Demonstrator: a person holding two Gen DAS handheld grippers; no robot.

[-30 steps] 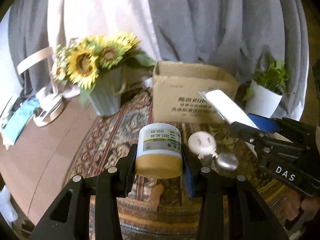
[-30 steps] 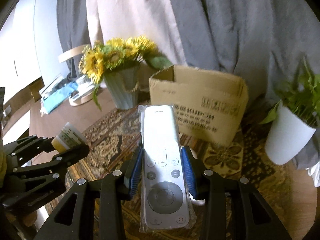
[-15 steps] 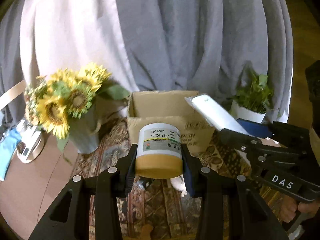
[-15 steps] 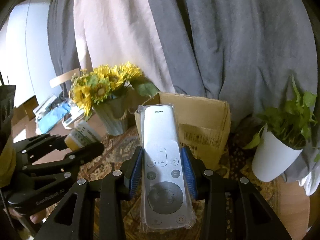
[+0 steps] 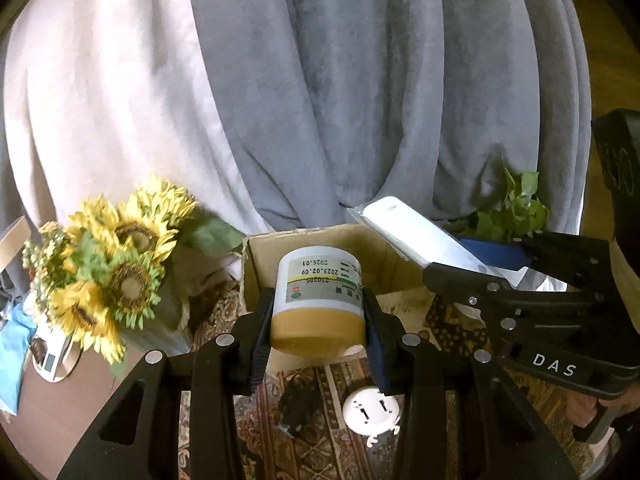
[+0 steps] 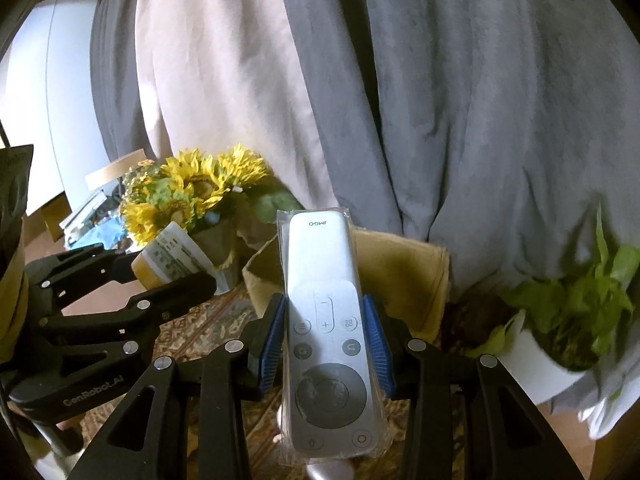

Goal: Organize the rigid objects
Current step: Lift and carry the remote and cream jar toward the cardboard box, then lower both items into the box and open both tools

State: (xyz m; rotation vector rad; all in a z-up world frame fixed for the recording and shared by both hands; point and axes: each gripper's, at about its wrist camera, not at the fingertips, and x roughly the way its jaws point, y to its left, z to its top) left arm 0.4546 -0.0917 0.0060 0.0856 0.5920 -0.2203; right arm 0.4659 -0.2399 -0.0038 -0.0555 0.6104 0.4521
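Observation:
My left gripper (image 5: pixel 318 320) is shut on a jar (image 5: pixel 320 300) with a white label and a yellow lid end, held in the air in front of the open cardboard box (image 5: pixel 384 256). My right gripper (image 6: pixel 326 336) is shut on a white remote in a clear plastic bag (image 6: pixel 324 320), also raised, just before the box (image 6: pixel 404 276). The remote (image 5: pixel 420 240) shows in the left wrist view over the box's right edge. The jar (image 6: pixel 172 260) shows at the left in the right wrist view.
A vase of sunflowers (image 5: pixel 112 272) stands left of the box, a potted green plant (image 6: pixel 568 320) in a white pot to its right. A white round object (image 5: pixel 372 410) and a dark small object (image 5: pixel 298 408) lie on the patterned rug (image 5: pixel 320 440). Grey and white curtains hang behind.
Both grippers have risen and moved toward the box with their objects still held. The views tilted up, so the box and table sit lower in the frames.

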